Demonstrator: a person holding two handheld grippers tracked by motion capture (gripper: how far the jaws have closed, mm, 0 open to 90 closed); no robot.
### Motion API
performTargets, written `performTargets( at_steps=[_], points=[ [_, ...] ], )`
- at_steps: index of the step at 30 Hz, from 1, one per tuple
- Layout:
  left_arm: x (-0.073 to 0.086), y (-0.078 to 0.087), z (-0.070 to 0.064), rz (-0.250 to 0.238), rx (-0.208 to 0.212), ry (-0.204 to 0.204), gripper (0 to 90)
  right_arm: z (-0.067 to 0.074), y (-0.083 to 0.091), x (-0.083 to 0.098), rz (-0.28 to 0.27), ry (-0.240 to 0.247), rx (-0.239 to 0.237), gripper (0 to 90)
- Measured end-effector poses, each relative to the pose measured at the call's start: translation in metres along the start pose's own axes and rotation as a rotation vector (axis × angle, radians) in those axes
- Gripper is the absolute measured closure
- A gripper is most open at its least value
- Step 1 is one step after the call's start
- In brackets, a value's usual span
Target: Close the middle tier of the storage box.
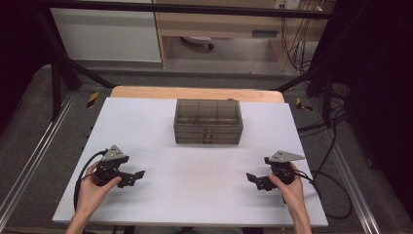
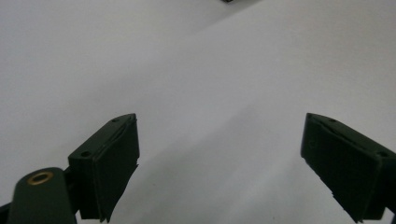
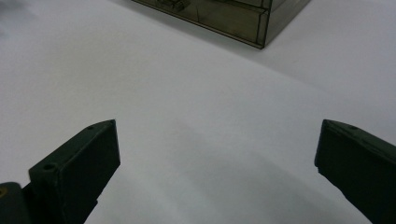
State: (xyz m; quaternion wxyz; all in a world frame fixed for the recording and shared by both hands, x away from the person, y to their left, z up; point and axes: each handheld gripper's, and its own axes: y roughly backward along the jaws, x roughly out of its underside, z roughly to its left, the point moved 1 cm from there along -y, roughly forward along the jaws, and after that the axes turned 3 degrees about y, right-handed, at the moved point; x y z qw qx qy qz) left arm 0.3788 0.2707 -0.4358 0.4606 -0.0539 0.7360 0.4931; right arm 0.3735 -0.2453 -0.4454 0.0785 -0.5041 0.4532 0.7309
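Observation:
A smoky transparent drawer cabinet [image 1: 208, 122] with several shallow drawers stands at the middle back of the white table [image 1: 195, 195]. Its lower corner [image 3: 233, 18] appears at the top of the right gripper view. My left gripper [image 1: 139, 175] rests low over the table at the front left, held by a hand, its jaws wide apart with nothing between them [image 2: 219, 154]. My right gripper [image 1: 252, 178] sits at the front right, also hand-held, jaws spread wide over bare table [image 3: 217, 158]. Both point inward toward the table's middle.
The white table top lies on a wooden board [image 1: 195, 92] that shows at the far edge. Black frame bars [image 1: 63, 63] and loose cables [image 1: 331, 146] flank the table. A pale cabinet [image 1: 107, 34] and a wooden desk [image 1: 224, 24] stand beyond.

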Motion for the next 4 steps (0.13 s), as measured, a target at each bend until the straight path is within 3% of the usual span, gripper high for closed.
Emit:
performTargets(
  at_steps=[4],
  points=[
    [0.0001, -0.0007, -0.0006, 0.004, 0.001, -0.002, 11.1, -0.0003, -0.0004, 0.001, 0.006, -0.004, 0.002, 1.0]
  ],
)
